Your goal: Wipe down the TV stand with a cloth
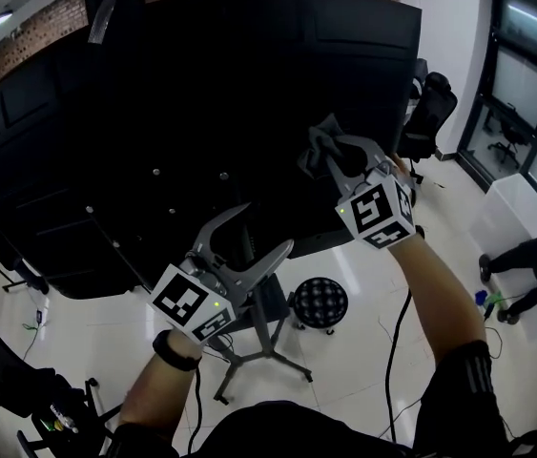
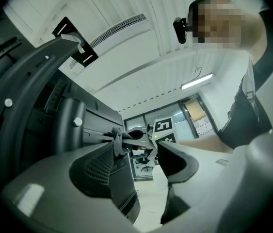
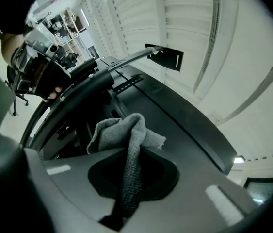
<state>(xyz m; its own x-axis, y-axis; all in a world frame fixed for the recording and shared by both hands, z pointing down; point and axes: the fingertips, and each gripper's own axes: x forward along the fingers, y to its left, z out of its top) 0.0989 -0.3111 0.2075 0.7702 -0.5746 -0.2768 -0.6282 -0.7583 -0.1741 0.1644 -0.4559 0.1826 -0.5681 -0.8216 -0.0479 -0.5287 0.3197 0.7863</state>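
Note:
The black back of a large TV (image 1: 201,113) on its wheeled stand (image 1: 263,346) fills the head view. My right gripper (image 1: 333,158) is raised against the panel's right part, shut on a grey cloth (image 1: 322,144). In the right gripper view the cloth (image 3: 129,144) bunches out from between the jaws of the right gripper (image 3: 131,178), close to the black panel (image 3: 184,115). My left gripper (image 1: 260,229) hangs lower, in front of the stand's column, open and holding nothing. In the left gripper view the left gripper (image 2: 138,161) shows a wide gap, with the cloth (image 2: 118,141) beyond.
A round patterned stool (image 1: 320,301) stands beside the stand's legs. An office chair (image 1: 432,108) is at the back right. A white box (image 1: 516,213) and a person in dark clothes (image 1: 535,260) are at the right. Cables trail over the pale floor (image 1: 77,322).

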